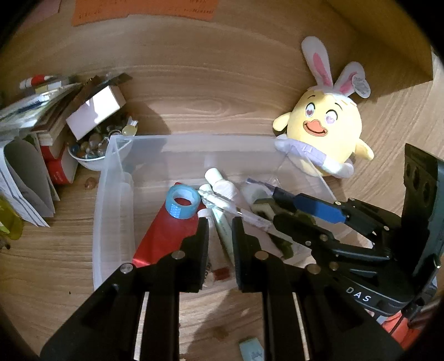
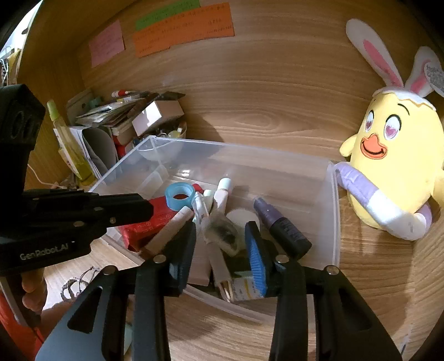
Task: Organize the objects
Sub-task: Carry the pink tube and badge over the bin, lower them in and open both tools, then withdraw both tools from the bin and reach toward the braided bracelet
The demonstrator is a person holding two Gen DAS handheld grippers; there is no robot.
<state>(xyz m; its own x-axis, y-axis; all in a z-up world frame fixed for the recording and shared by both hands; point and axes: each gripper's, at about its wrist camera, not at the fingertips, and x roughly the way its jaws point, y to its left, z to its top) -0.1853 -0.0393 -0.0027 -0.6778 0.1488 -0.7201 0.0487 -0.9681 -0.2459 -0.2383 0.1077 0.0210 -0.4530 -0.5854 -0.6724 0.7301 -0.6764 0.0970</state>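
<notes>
Now, right gripper [image 2: 219,244] jaws astride grey pouch [image 2: 222,232], over clear bin [image 2: 334,222].

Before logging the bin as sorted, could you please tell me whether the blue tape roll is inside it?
Inside: the blue tape roll rests on a red packet within the clear plastic bin.

The orange note [image 1: 144,9] runs off the top edge, its writing unreadable. The plush chick [image 2: 394,166] is cut by the right edge, and its ear tag's print is blurred.
</notes>
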